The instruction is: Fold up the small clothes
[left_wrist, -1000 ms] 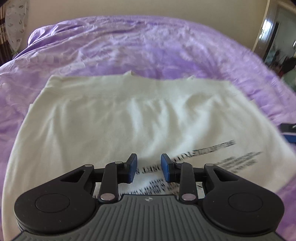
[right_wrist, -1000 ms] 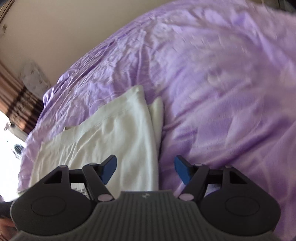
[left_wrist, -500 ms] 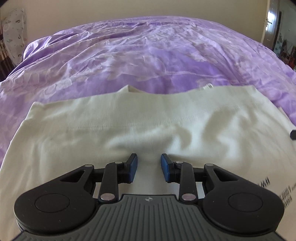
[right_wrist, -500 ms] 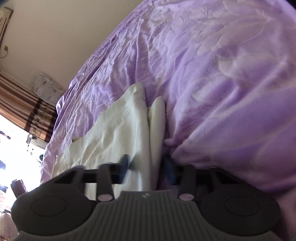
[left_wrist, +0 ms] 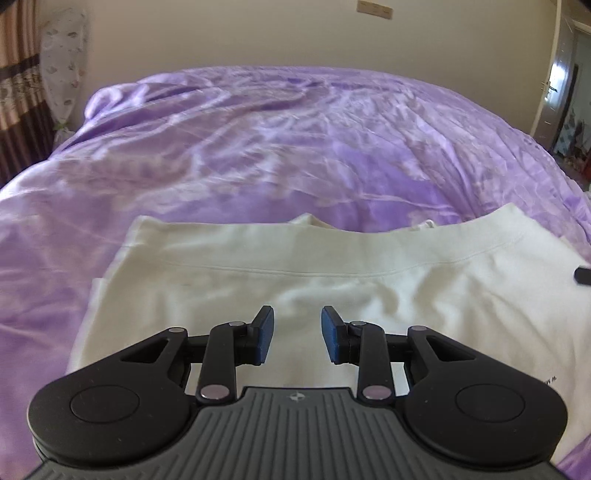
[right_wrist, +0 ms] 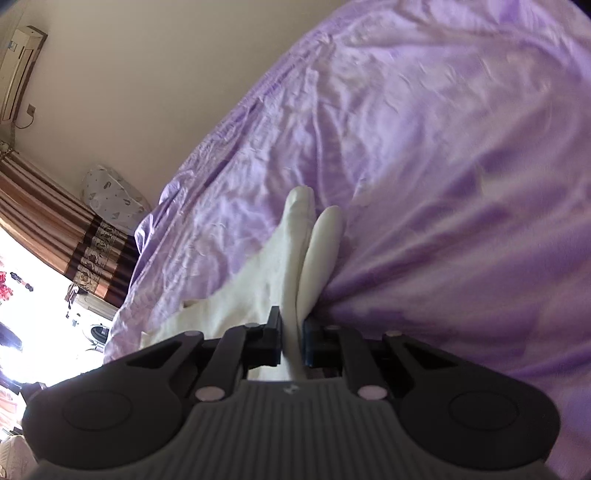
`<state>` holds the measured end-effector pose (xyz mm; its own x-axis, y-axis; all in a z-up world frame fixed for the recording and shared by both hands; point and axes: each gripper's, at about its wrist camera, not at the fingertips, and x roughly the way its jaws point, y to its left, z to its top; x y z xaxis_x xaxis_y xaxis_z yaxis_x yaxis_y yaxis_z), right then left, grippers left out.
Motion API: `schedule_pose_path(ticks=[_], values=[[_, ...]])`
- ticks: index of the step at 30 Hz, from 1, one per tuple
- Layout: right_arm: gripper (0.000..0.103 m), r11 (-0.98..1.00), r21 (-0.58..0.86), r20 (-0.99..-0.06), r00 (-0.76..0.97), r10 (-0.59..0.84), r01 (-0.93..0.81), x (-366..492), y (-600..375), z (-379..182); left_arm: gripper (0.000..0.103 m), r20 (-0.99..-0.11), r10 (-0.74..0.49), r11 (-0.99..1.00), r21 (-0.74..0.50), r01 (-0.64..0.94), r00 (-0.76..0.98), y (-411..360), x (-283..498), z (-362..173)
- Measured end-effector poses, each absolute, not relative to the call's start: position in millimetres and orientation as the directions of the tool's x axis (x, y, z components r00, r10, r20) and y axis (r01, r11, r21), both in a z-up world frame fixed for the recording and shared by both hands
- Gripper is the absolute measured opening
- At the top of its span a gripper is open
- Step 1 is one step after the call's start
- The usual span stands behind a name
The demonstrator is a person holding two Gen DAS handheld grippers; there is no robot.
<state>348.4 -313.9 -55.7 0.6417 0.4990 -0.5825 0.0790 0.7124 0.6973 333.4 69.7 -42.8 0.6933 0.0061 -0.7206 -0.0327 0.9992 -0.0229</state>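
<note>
A cream-white garment [left_wrist: 332,291] with small black print lies flat on the purple bedspread [left_wrist: 258,147], its stitched hem toward the far side. My left gripper [left_wrist: 297,334] is open and empty, hovering low over the garment's middle. My right gripper [right_wrist: 292,341] is shut on the garment's right edge [right_wrist: 291,258], the cloth pinched between its jaws. A dark tip of the right gripper [left_wrist: 583,275] shows at the right edge of the left wrist view.
The purple bedspread [right_wrist: 443,166] covers the whole bed and bunches beside the garment's right edge. A beige wall [left_wrist: 258,33] stands behind the bed. Striped curtains [right_wrist: 55,229] and a patterned pillow [right_wrist: 110,195] are at the left. A door [left_wrist: 554,85] is at the right.
My right gripper went down to the garment's right edge and shut on it. My left gripper, still open, moved forward over the garment toward the hem; the print slid out of view.
</note>
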Motion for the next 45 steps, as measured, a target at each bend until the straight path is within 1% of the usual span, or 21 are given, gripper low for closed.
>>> schedule_pose_path(ticks=[2, 3, 6, 10, 13, 17, 21, 26, 28, 32, 37, 39, 41, 44, 45], values=[[0.005, 0.662, 0.748, -0.533, 0.640, 0.553, 0.051, 348, -304, -41, 0.036, -0.695, 0.030, 0.998, -0.022, -0.063, 0.718, 82, 317, -31], [0.005, 0.659, 0.751, -0.525, 0.641, 0.560, 0.039, 348, -297, -32, 0.036, -0.682, 0.037, 0.996, -0.031, -0.079, 0.730, 89, 309, -27], [0.005, 0.701, 0.713, -0.531, 0.635, 0.561, -0.023, 352, -262, 0, 0.036, -0.674, 0.044, 0.991, -0.065, -0.118, 0.737, 111, 290, -16], [0.005, 0.728, 0.683, -0.545, 0.623, 0.562, -0.058, 363, -211, 28, 0.036, -0.660, 0.079, 0.978, -0.093, -0.186, 0.747, 142, 270, -5], [0.005, 0.737, 0.672, -0.550, 0.613, 0.567, -0.079, 370, -169, 41, 0.036, -0.647, 0.098, 0.965, -0.124, -0.231, 0.756, 168, 261, 2], [0.005, 0.755, 0.645, -0.562, 0.596, 0.574, -0.118, 379, -100, 52, 0.036, -0.625, 0.096, 0.936, -0.207, -0.283, 0.775, 207, 250, 2], [0.005, 0.773, 0.617, -0.602, 0.544, 0.585, -0.148, 394, -24, 39, 0.036, -0.624, 0.080, 0.900, -0.290, -0.325, 0.778, 244, 243, -9], [0.005, 0.794, 0.588, -0.687, 0.424, 0.590, -0.152, 406, 60, -8, 0.036, -0.668, 0.061, 0.850, -0.354, -0.389, 0.741, 276, 241, -32], [0.005, 0.809, 0.565, -0.717, 0.387, 0.579, -0.163, 405, 82, -23, 0.036, -0.683, 0.049, 0.845, -0.360, -0.395, 0.728, 278, 242, -36], [0.005, 0.823, 0.544, -0.732, 0.387, 0.560, -0.161, 402, 93, -30, 0.036, -0.685, 0.031, 0.855, -0.359, -0.374, 0.728, 271, 242, -38], [0.005, 0.812, 0.537, -0.683, 0.447, 0.577, -0.229, 386, 97, -2, 0.036, -0.677, 0.047, 0.864, -0.342, -0.371, 0.735, 262, 239, -32], [0.005, 0.822, 0.512, -0.706, 0.423, 0.567, -0.248, 385, 110, -5, 0.036, -0.675, 0.048, 0.863, -0.342, -0.371, 0.736, 262, 238, -31], [0.005, 0.834, 0.505, -0.735, 0.395, 0.551, -0.224, 387, 118, -17, 0.036, -0.675, 0.044, 0.860, -0.350, -0.372, 0.737, 263, 237, -31], [0.006, 0.837, 0.499, -0.748, 0.376, 0.547, -0.225, 384, 127, -30, 0.036, -0.677, 0.035, 0.858, -0.357, -0.369, 0.736, 263, 238, -32], [0.008, 0.839, 0.490, -0.751, 0.375, 0.544, -0.236, 383, 130, -31, 0.036, -0.678, 0.031, 0.858, -0.359, -0.367, 0.735, 263, 238, -32]])
